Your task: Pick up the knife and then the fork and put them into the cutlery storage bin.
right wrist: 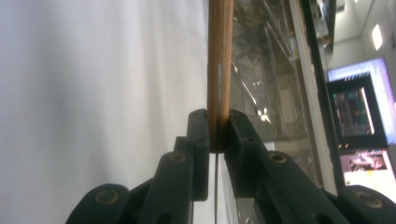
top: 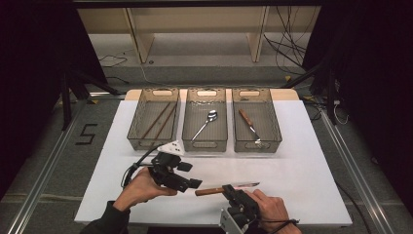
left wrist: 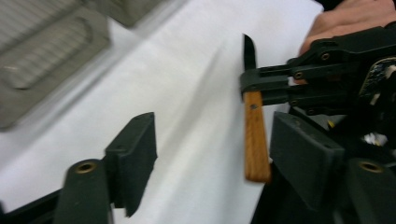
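So the right hand-held gripper (top: pixel 229 190) is clamped on a wooden-handled knife (top: pixel 226 188) right where the handle meets the blade, holding it level just above the front part of the white desk (top: pixel 302 161). The left hand-held gripper (top: pixel 192 183) sits just off the handle's free end with its jaws spread wide and nothing between the pads. The high view gives you the whole layout, but the left gripper view is the one that really shows the gap: the handle end hangs between its two open jaws without touching either pad, and the blade points away past the other gripper. The right gripper view shows the pads squeezed flat on both sides of the handle, with the thin blade edge running down between them. Room-wise, there's a wide bare strip of desk between the knife and the three mesh trays at the back, and the front edge is close under both hands. Left tray (top: pixel 154 118) has chopsticks (top: pixel 159 120), middle tray (top: pixel 205 118) a spoon (top: pixel 205 124), right tray (top: pixel 256 119) another knife (top: pixel 249 125). Nothing sits in between.
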{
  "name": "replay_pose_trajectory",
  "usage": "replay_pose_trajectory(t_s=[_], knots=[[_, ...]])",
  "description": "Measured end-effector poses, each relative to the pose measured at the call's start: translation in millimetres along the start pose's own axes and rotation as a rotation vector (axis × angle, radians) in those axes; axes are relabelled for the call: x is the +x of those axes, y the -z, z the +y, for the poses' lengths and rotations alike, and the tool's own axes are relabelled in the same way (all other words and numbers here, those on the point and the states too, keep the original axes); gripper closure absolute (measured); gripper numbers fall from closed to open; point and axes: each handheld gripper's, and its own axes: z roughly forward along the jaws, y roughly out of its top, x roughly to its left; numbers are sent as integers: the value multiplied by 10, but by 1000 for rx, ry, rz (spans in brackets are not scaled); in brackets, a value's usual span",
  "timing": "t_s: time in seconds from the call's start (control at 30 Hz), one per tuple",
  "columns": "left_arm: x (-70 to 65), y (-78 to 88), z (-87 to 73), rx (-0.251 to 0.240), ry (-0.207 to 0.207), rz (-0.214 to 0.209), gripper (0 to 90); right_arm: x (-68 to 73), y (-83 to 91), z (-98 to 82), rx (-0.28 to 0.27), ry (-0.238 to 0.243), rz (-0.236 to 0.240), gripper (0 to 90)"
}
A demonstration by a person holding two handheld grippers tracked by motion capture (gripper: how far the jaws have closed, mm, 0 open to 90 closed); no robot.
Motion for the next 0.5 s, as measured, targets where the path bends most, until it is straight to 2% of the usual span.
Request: replay_pose_trajectory(t_s=[0.07, 0.2, 0.37, 0.5], knots=[[19, 40, -21, -25, -1, 23, 234, -71, 2, -49, 9, -41, 6, 809], [38, 72, -60, -60, 7, 46, 206, -240, -1, -160, 35, -139, 29, 809], [60, 66, -127, -78, 9, 62, 181, -525, -13, -290, 50, -308, 60, 809], [69, 55, -195, -97, 11, 72, 173, -807, -13, -376, 31, -467, 118, 809]])
